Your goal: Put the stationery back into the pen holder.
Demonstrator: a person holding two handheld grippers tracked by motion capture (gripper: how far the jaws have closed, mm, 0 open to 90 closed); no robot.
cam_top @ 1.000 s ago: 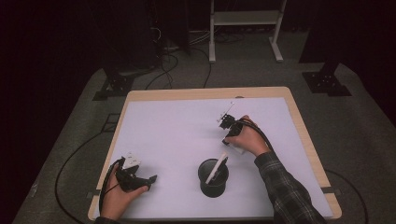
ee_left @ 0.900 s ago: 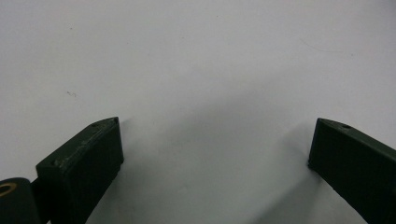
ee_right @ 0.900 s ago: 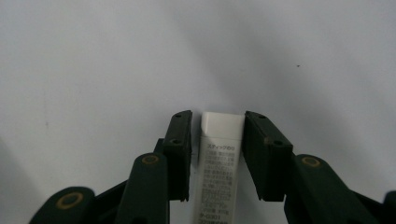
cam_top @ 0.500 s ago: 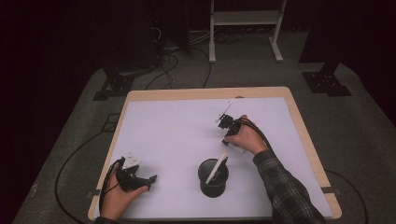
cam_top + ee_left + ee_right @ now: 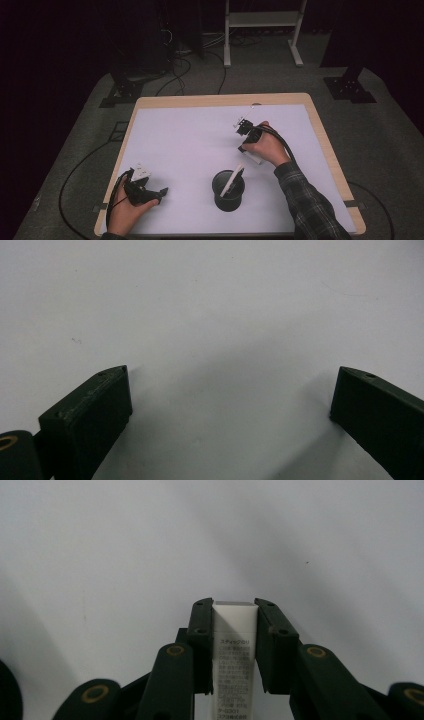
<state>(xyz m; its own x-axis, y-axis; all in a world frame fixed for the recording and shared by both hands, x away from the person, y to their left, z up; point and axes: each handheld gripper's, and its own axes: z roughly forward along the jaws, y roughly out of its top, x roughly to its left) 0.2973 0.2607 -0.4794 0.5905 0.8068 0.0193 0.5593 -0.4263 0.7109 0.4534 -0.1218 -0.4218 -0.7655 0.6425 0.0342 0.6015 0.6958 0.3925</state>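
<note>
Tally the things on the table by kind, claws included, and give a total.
White printed stick, clamped in the right claw: 1
White stick leaning in the cup: 1
Black cup: 1
Claws, with the left claw open: 2
Total: 5

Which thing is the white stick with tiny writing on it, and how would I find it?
Start at the white table and go to the right hand-held gripper. Its two black jaws clamp a white stick printed with tiny black text. A second white stick stands apart in the black cup.
</note>
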